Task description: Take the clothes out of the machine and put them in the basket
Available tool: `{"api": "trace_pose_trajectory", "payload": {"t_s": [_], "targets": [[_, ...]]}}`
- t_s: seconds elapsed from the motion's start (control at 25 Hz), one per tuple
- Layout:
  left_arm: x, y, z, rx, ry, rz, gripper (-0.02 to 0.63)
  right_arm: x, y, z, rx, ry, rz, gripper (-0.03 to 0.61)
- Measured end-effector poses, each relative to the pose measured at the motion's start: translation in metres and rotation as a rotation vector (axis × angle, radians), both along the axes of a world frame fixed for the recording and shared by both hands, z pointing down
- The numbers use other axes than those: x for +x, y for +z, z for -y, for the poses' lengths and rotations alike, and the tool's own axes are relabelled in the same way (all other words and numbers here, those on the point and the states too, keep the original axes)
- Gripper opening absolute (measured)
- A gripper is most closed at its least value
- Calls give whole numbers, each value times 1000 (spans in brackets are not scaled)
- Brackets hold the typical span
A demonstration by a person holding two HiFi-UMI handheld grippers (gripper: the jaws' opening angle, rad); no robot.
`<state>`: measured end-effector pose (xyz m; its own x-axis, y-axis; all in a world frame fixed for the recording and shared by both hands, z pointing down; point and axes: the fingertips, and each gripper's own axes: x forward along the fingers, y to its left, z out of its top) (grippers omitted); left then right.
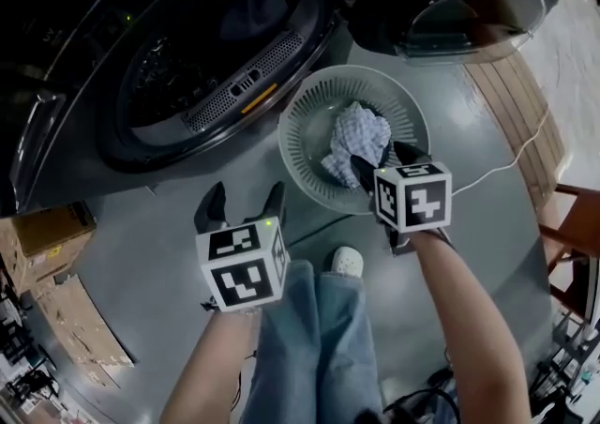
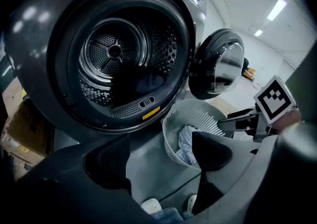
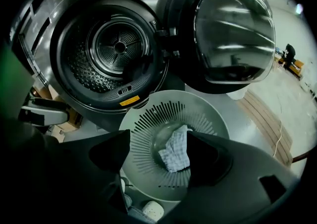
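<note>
A dark front-loading machine [image 1: 84, 131] stands with its round door [image 1: 450, 0] swung open to the right. Deep in the drum [image 2: 119, 54] lies something dark, perhaps a garment [image 2: 141, 82]. A pale round slotted basket [image 1: 300, 122] sits on the floor below the door, with a blue-and-white checked cloth [image 1: 361, 136] in it. My right gripper [image 1: 384, 161] hangs over the basket's near side, jaws apart, nothing between them; the cloth [image 3: 176, 151] lies loose below. My left gripper [image 1: 242, 206] is open and empty, before the machine, left of the basket [image 2: 171, 129].
Cardboard boxes [image 1: 47, 234] lie at the left beside the machine. Wooden boards [image 1: 516, 103] and a white cable [image 1: 506, 164] are right of the basket, and a chair frame [image 1: 572, 225] stands at the right edge. The person's jeans [image 1: 319, 338] and white shoe [image 1: 347, 261] are near the basket.
</note>
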<state>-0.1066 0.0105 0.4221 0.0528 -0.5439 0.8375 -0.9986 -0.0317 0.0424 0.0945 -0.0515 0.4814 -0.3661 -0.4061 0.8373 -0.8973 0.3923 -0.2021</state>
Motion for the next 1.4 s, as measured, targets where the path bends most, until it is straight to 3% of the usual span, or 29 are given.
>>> {"api": "trace_pose_trajectory", "payload": {"t_s": [0.2, 0.52, 0.76, 1.04, 1.24, 1.4], "targets": [[-16, -4, 24, 11, 80, 12, 377, -18, -21, 4, 23, 83, 31, 321], [-10, -8, 60, 32, 268, 74, 377, -9, -39, -9, 74, 198, 26, 304], [-4, 6, 83, 49, 278, 135, 377, 6, -18, -9, 62, 246, 31, 293], [-15, 14, 112, 53, 246, 209, 377, -11, 4, -26, 25, 216, 86, 285], [-23, 10, 167, 167, 299, 275, 377, -19, 19, -19, 15, 201, 70, 281], [-44, 30, 197, 121, 278, 304, 377, -29, 33, -3, 5, 265, 52, 281]]}}
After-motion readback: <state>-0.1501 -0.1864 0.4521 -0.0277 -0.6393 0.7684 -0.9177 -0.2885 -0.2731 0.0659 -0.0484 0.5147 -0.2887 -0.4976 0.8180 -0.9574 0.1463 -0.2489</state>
